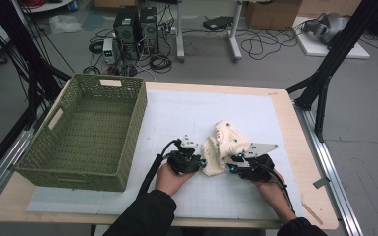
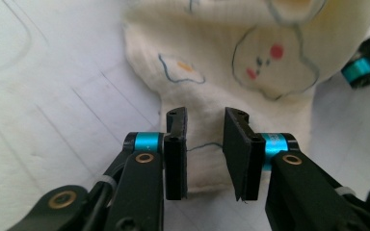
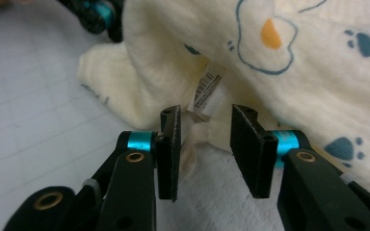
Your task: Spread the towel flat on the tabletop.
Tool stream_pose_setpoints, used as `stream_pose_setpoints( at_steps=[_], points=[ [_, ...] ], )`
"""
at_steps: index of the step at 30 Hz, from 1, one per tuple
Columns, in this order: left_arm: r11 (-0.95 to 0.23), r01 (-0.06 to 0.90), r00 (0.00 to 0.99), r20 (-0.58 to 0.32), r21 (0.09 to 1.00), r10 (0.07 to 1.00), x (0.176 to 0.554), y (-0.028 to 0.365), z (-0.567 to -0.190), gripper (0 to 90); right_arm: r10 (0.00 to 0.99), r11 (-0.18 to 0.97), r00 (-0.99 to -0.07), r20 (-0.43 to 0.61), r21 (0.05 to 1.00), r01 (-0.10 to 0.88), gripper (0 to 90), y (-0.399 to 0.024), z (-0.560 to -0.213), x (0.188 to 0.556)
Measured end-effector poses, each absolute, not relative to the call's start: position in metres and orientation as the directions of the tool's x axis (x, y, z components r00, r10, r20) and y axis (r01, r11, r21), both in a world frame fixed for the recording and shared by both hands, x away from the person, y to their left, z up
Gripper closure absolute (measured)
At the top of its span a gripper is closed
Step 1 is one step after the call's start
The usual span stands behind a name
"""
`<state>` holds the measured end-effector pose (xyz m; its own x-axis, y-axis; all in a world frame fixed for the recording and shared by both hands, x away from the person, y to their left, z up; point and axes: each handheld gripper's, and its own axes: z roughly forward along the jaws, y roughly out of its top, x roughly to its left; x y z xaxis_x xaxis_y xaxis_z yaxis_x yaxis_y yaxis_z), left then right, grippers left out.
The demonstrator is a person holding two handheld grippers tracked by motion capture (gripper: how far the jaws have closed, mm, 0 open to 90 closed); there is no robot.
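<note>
Barcode label [image 3: 207, 91] (right gripper view) on cloth [image 3: 289, 72]

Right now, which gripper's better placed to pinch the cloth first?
Left, probably. The left gripper already straddles the cream cloth at its flat edge; the right gripper faces bunched folds and a label.

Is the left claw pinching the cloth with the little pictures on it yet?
Apart. The left gripper view shows the left claw around the cloth edge, with fabric visible in gaps beside both pads.
</note>
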<state>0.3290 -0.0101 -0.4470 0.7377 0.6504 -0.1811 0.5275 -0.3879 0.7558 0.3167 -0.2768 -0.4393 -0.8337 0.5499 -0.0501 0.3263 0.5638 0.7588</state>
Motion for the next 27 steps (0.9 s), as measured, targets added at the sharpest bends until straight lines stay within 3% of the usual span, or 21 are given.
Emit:
stream_pose_setpoints(
  at_steps=[3, 7, 15, 27],
  points=[
    [-0.418, 0.507, 0.733, -0.123, 0.754, 0.669, 0.328, -0.014, -0.446, 84.0, 0.553, 0.595, -0.830, -0.073, 0.731, 0.333, 71.2, -0.272, -0.444, 0.321],
    [-0.410, 0.514, 0.737, -0.143, 0.753, 0.661, 0.329, -0.013, -0.446, 88.9, 0.557, 0.596, -0.826, -0.084, 0.733, 0.327, 85.6, -0.273, -0.445, 0.324],
    [-0.396, 0.516, 0.722, -0.138, 0.759, 0.678, 0.326, -0.006, -0.438, 89.5, 0.527, 0.588, -0.849, -0.051, 0.743, 0.321, 87.5, -0.286, -0.440, 0.320],
    [-0.297, 0.531, 0.623, -0.129, 0.793, 0.771, 0.326, 0.019, -0.430, 89.7, 0.529, 0.576, -0.846, -0.067, 0.760, 0.300, 87.8, -0.323, -0.427, 0.296]
  ],
)
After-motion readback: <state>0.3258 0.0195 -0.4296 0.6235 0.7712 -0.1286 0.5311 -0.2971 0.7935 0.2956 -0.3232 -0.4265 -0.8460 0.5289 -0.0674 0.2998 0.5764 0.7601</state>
